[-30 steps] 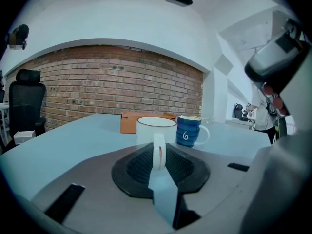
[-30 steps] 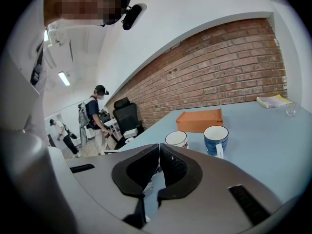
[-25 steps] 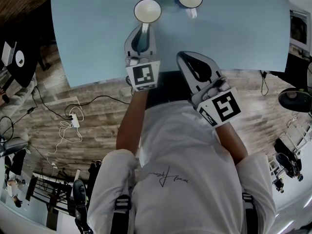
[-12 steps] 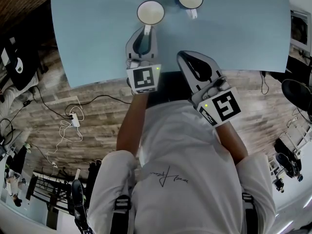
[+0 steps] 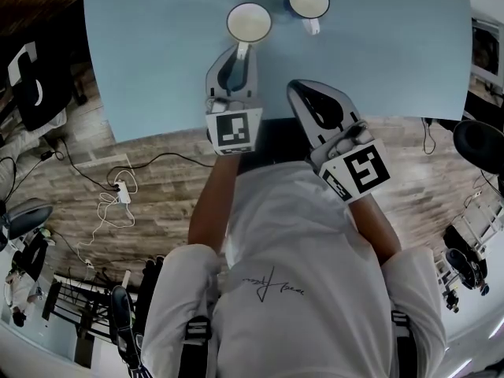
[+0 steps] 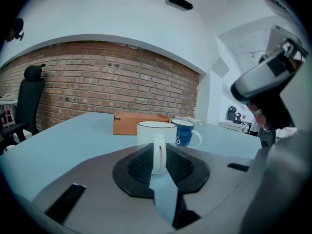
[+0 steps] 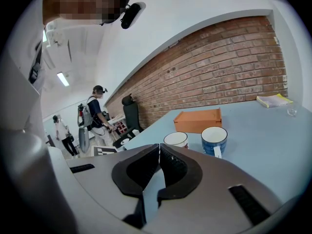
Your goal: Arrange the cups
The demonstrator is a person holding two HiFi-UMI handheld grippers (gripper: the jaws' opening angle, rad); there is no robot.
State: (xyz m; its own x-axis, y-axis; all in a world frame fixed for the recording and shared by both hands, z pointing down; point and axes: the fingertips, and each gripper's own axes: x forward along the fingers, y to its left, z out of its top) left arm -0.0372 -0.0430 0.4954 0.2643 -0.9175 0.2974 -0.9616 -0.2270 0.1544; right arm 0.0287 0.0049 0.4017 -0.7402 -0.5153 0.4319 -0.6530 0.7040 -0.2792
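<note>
A white cup (image 5: 249,22) stands on the light blue table (image 5: 157,46), its handle turned toward me. My left gripper (image 5: 240,51) is shut on that handle (image 6: 159,152), which shows upright between the dark pads in the left gripper view. Just right of the white cup (image 6: 156,130) and a little farther back stands a blue cup (image 5: 308,1) with a white rim, apart from it. My right gripper (image 5: 299,91) hovers at the table's near edge, shut on nothing, and from it both the white cup (image 7: 176,139) and the blue cup (image 7: 214,139) are seen ahead.
An orange flat box (image 6: 139,123) lies behind the cups. A book (image 7: 274,100) and a small glass (image 7: 291,111) are at the far right of the table. An office chair (image 6: 29,96) stands left of the table, with two people (image 7: 97,113) beyond.
My left gripper has slid the white cup slightly to the right, nearer the blue cup. The right gripper has not moved.
</note>
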